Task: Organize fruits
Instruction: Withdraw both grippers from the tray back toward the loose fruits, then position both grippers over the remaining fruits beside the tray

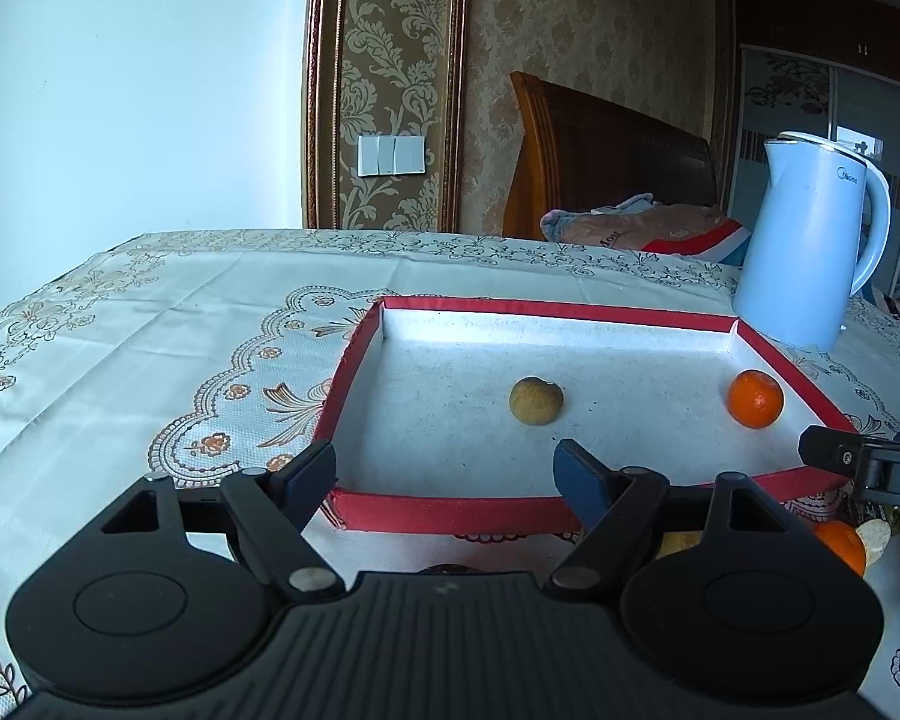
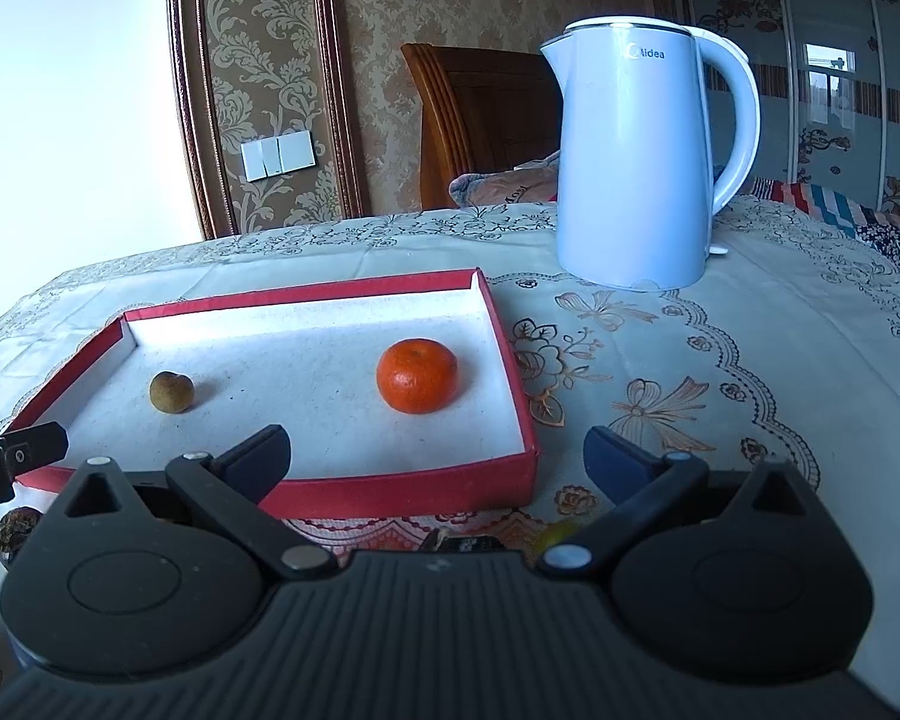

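Note:
A shallow red tray (image 1: pixel 450 507) with a white floor lies on the tablecloth. Inside it sit a small tan-brown fruit (image 1: pixel 536 400) near the middle and an orange (image 1: pixel 755 399) by the right wall. My left gripper (image 1: pixel 447 471) hovers open over the tray's near wall with nothing between its fingers. In the right wrist view the same tray (image 2: pixel 408 489) holds the brown fruit (image 2: pixel 171 392) and the orange (image 2: pixel 417 375). My right gripper (image 2: pixel 438 459) stands open over the tray's near right corner, also holding nothing. More fruit lies in front of the tray: a second orange (image 1: pixel 843 543) and a pale piece (image 1: pixel 873 534).
A pale blue electric kettle (image 2: pixel 630 150) stands behind the tray's right side. A dark rough fruit (image 2: pixel 15 531) lies on the cloth at the near left, below the left gripper's finger (image 2: pixel 36 444). A wooden headboard and pillows lie beyond the table's far edge.

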